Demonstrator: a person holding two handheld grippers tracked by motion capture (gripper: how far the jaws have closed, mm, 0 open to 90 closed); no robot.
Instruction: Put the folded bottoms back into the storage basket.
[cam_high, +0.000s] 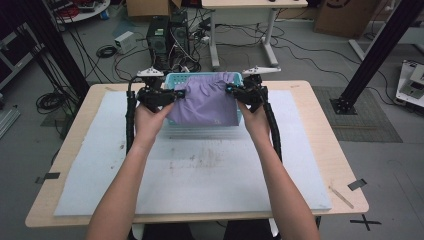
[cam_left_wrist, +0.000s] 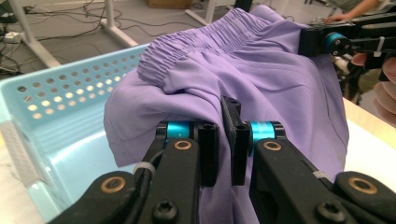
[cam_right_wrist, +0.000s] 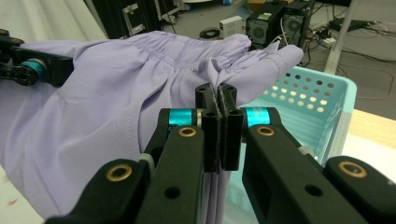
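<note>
The purple shorts are held up over the blue basket, so most of the basket is hidden behind them. The left gripper is seen pinching the cloth at the left side of the shorts, with its jaws pressed together on a fold. The right gripper is pinched on the right side, near the stretchy waistband. A small pale mark is seen low on the shorts, above the basket's front, but it is too small to be read. The bottom of the shorts is cut off in both gripper views.
</note>
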